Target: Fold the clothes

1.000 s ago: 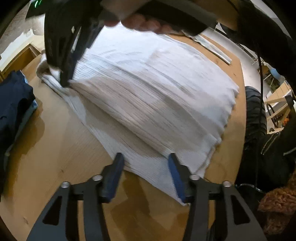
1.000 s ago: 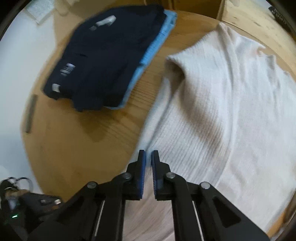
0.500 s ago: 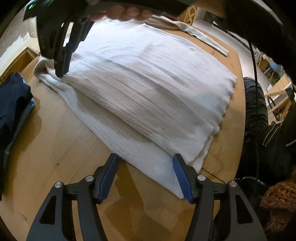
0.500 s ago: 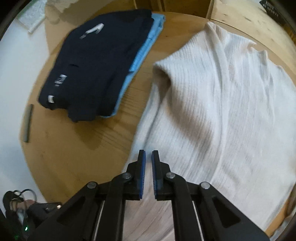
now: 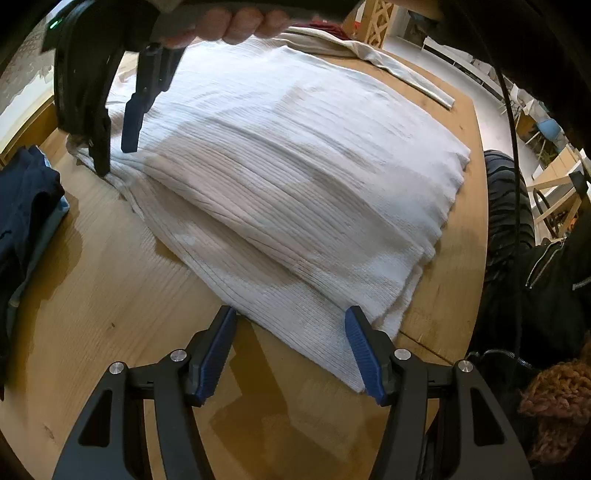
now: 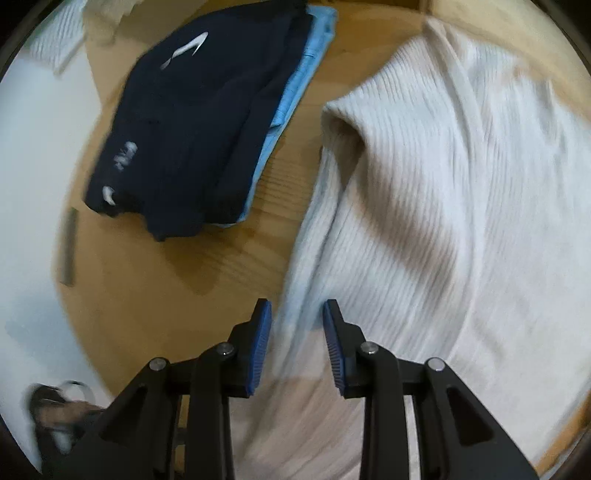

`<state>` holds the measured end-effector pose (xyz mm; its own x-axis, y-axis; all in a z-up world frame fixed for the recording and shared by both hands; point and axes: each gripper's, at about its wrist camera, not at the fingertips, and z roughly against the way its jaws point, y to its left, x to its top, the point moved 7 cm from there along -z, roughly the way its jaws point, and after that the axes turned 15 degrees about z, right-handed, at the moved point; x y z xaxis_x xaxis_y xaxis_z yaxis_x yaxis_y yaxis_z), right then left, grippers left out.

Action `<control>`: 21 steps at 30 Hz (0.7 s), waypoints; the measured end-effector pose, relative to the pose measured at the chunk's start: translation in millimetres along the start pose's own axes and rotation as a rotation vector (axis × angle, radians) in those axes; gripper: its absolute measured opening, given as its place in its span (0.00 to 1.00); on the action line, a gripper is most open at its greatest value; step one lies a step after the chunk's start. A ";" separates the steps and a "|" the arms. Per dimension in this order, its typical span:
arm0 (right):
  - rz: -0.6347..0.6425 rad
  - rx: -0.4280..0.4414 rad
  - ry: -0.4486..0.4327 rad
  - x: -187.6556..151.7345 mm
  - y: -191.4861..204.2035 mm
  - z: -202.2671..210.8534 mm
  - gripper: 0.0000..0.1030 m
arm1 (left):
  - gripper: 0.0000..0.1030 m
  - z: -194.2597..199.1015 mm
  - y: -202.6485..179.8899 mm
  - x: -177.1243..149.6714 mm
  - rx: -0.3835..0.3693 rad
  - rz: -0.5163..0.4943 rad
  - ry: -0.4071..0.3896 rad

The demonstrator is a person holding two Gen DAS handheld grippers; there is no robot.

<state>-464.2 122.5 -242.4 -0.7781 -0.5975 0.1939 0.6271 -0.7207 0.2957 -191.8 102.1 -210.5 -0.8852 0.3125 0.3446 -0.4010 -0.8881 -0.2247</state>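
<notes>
The white ribbed sweater (image 5: 295,192) is lying half-folded on the wooden surface (image 5: 110,288), the left tongs (image 5: 291,350) hovering wide and empty over its near edge while the right tongs (image 6: 297,347) are opening astride its side edge, probably to regrasp.

A white ribbed knit garment (image 5: 295,184) lies folded across the middle of the frame on a wooden table (image 5: 110,295), one layer lapped over another with the upper fold running from upper left to lower right. At the bottom, the left gripper (image 5: 291,325) has its blue-padded jaws spread apart, nothing pressed between them, the garment's near edge lying beneath them. In the upper left, the right gripper (image 5: 118,144), held by a hand (image 5: 236,27), points down at the garment's far corner, its jaws opening. A dark navy garment (image 5: 26,214) sits on a light blue one at the left edge.
</notes>
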 end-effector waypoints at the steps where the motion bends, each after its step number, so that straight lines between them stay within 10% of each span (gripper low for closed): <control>1: -0.012 0.004 -0.010 -0.9 -3.9 2.0 0.28 | 0.56 0.2 -0.1 -0.4 0.001 -0.001 0.001; 8: 0.085 -0.132 0.013 -2.5 -2.7 1.6 0.20 | 0.58 0.4 -3.0 -3.2 0.014 -0.017 0.012; 14: -0.020 0.020 -0.016 -3.8 -15.7 13.3 0.16 | 0.59 0.3 -5.7 -5.0 0.009 -0.024 0.014; 21: 0.042 -0.071 0.009 -4.6 -16.7 12.8 0.16 | 0.59 0.0 -6.9 -4.7 0.009 -0.026 0.016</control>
<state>-471.5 141.8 -236.3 -0.7508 -0.6308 0.1962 0.6606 -0.7178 0.2200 -184.9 106.8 -210.6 -0.8781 0.3407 0.3360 -0.4220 -0.8825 -0.2079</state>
